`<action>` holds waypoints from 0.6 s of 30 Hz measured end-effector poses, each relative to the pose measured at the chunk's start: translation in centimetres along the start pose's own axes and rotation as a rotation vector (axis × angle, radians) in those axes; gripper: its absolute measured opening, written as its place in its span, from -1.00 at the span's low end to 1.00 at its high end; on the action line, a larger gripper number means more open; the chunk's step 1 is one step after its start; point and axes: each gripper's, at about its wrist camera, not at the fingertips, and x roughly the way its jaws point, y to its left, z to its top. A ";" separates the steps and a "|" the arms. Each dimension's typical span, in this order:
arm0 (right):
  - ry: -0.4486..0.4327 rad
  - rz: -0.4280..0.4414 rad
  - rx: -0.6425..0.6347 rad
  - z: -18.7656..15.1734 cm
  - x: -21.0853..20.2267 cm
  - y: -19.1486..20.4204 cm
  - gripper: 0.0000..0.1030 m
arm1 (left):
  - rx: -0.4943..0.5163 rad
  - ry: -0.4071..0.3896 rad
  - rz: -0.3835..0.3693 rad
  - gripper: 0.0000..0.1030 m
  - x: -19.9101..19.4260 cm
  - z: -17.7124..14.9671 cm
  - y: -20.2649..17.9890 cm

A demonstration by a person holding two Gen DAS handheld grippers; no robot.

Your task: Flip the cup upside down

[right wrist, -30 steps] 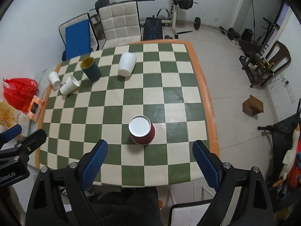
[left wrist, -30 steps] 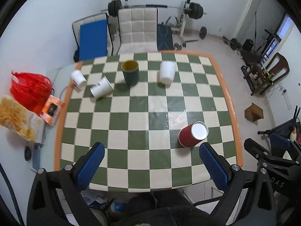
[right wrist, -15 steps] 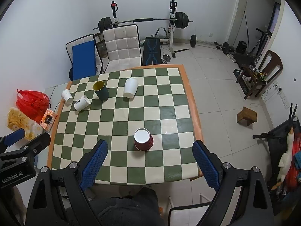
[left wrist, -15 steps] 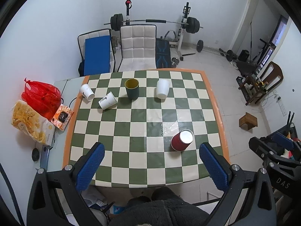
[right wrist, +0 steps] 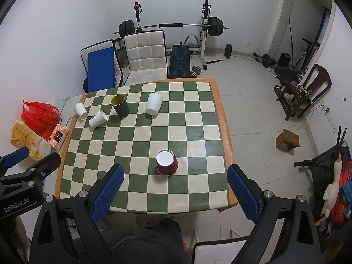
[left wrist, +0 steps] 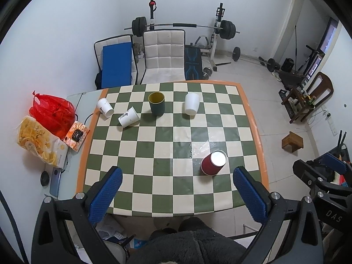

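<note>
A red paper cup (left wrist: 213, 162) stands upside down, white base up, on the checkered table (left wrist: 176, 193) near its front right; it also shows in the right wrist view (right wrist: 166, 162). A dark green cup (left wrist: 156, 103) stands upright at the back. A white cup (left wrist: 191, 104) stands upside down to its right. Two white paper cups (left wrist: 129, 117) (left wrist: 105, 107) lie on their sides at the back left. My left gripper (left wrist: 177, 194) is open and empty, high above the table's front edge. My right gripper (right wrist: 175, 192) is open and empty too.
A red bag (left wrist: 51, 112), a snack bag (left wrist: 39, 142) and an orange box (left wrist: 76, 135) lie on a side surface left of the table. Chairs (left wrist: 164, 55) and a barbell rack (left wrist: 216, 35) stand behind. A small wooden stool (left wrist: 292, 142) is on the floor at right.
Both grippers have risen and pulled back from the table, so the cups look smaller and more of the room shows. The cups have not moved.
</note>
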 end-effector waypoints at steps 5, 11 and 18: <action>0.014 0.023 0.001 0.4 0.5 -0.2 0.88 | -0.007 0.018 0.003 1.00 0.0 -0.3 -0.1; 0.020 0.032 -0.006 0.4 0.7 -0.5 0.88 | -0.008 0.023 0.011 1.00 0.0 -0.4 -0.3; 0.016 0.036 -0.006 0.6 0.8 -0.4 0.88 | -0.021 0.016 0.023 1.00 -0.3 -0.4 -0.3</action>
